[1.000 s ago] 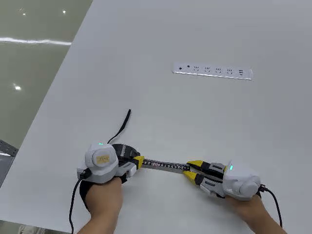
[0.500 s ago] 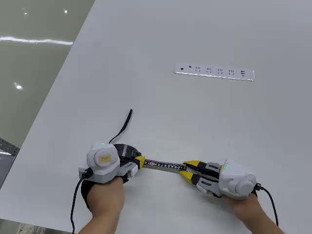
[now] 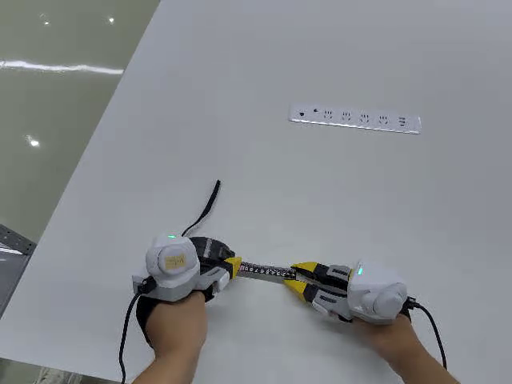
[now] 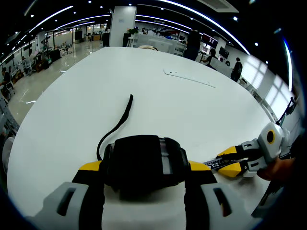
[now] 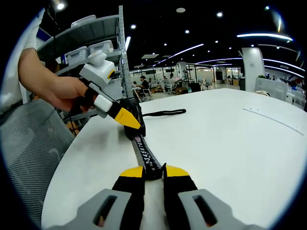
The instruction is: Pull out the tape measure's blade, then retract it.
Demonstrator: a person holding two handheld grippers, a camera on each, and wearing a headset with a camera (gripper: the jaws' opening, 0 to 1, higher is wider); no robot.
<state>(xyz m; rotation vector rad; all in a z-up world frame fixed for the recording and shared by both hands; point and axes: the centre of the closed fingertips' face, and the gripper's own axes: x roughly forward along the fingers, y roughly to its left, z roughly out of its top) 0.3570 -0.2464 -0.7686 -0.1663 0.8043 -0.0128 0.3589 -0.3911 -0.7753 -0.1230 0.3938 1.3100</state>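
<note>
Tape measure [image 3: 210, 250], one, sat on the white tabletop [image 3: 320, 200], clamped between the fingers [image 4: 91, 167] of the left gripper [image 4: 145, 167], spread to its width. Fingers [image 5: 130, 173] of the right gripper [image 5: 152, 172], nearly closed, pinched its single blade [image 3: 262, 270], partly drawn out. One power strip [image 3: 354, 118] lay well apart.

The tape measure [image 3: 206, 250] case is black. Its blade [image 5: 146, 158] is dark with white numerals and graduation marks. The strap [image 3: 205, 208] is black. Left gripper [image 4: 144, 168] and right gripper [image 5: 154, 172]: white-and-grey bodies, yellow fingers [image 5: 130, 172]. The surface [image 3: 320, 192] is plain white.
</note>
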